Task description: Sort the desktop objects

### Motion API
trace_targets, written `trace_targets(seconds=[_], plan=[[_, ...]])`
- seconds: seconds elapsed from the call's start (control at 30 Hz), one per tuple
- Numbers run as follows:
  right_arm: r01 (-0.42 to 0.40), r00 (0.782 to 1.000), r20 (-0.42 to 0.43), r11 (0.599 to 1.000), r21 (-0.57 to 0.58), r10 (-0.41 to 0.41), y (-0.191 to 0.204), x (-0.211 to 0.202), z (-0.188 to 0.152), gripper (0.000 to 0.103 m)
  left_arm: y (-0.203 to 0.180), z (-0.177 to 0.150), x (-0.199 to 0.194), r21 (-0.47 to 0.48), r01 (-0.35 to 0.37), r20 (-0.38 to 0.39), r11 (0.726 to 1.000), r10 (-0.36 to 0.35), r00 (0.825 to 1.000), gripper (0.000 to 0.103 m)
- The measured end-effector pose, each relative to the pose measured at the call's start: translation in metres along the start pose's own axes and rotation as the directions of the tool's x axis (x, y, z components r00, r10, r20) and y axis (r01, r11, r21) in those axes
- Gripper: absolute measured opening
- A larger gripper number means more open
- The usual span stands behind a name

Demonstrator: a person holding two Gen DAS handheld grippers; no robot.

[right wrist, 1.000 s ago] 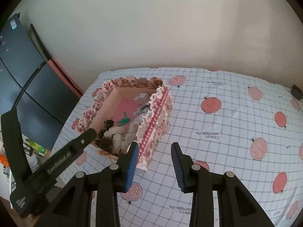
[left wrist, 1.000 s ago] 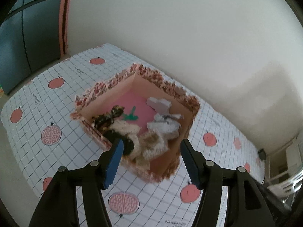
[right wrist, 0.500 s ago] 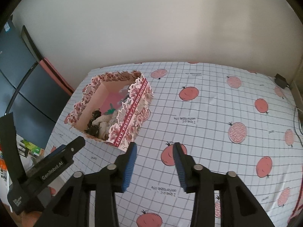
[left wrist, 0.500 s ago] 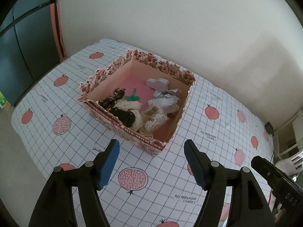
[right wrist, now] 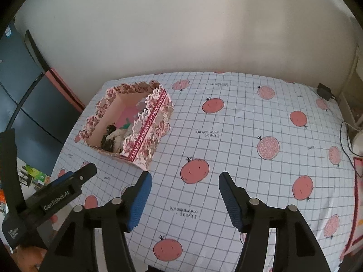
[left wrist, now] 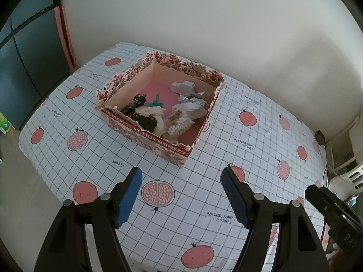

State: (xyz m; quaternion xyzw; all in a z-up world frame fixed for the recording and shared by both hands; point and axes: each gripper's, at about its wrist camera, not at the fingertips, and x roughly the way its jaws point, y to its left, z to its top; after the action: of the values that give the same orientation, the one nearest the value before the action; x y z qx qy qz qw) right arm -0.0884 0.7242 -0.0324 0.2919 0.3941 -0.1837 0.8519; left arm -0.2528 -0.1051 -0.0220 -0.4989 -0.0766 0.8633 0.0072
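Note:
A floral pink cardboard box [left wrist: 145, 139] stands on the table and holds a dark figurine [left wrist: 136, 104], a green piece [left wrist: 156, 102], a grey block [left wrist: 182, 87], crumpled paper [left wrist: 192, 104] and a bag of white beads [left wrist: 177, 125]. The box also shows in the right wrist view [right wrist: 147, 133] at the left. My left gripper [left wrist: 181, 195] is open and empty, above the table well short of the box. My right gripper [right wrist: 185, 195] is open and empty, to the right of the box. The left gripper's body [right wrist: 56, 197] shows in the right wrist view.
A white checked tablecloth with pomegranate prints [right wrist: 249, 136] covers the table. A white wall runs behind it. A dark cabinet [left wrist: 27, 56] stands at the left. A black plug [right wrist: 324, 89] and cables lie at the far right corner.
Both grippers have pulled back and up from the box, which now looks smaller and farther. The right gripper's jaws have opened wider. The left gripper stayed open.

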Motion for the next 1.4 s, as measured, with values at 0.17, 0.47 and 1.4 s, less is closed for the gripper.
trace_targets(seconds=[0.17,0.47,1.4], plan=[[-0.002,1.0,0.012,1.0,0.006,0.002,-0.004,-0.012,-0.006,0.077,-0.003,-0.007,-0.009,-0.018,0.001,-0.009,1.0,-0.001,1.0,0.084],[0.004,0.999,0.044,1.0,0.02,-0.005,-0.008,-0.035,-0.012,0.093,-0.013,-0.016,-0.023,-0.018,0.022,-0.005,1.0,-0.022,1.0,0.094],[0.017,0.995,0.094,1.0,0.008,-0.017,0.0,-0.084,-0.023,0.103,-0.03,-0.03,-0.073,0.084,0.002,0.059,0.997,-0.007,0.998,0.103]])
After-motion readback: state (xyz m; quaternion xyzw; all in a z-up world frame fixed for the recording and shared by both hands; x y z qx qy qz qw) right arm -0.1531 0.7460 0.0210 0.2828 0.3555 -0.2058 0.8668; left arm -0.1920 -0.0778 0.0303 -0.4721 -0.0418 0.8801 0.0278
